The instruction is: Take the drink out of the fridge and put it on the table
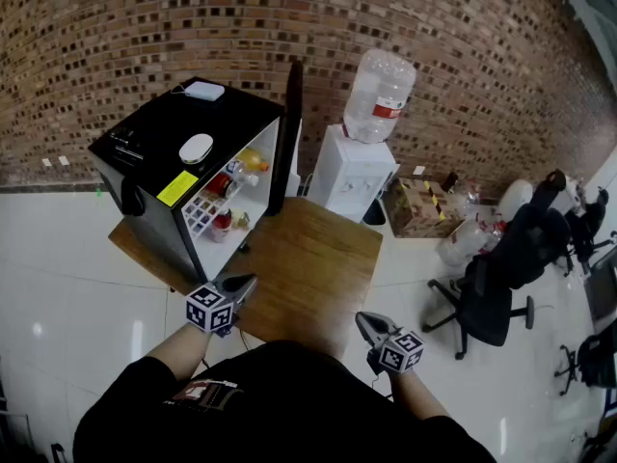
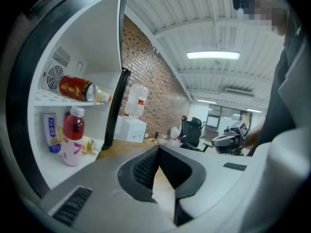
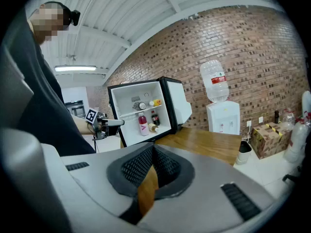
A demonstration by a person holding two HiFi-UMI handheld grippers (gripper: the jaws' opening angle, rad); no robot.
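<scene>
2 ribbed jaw pairs are closed on nothing: my left gripper [image 1: 243, 285] and right gripper [image 1: 367, 324], facing the boxy black fridge [image 1: 164, 128].

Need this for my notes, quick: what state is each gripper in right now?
Left gripper: closed, holding nothing.
Right gripper: closed, holding nothing.
</scene>
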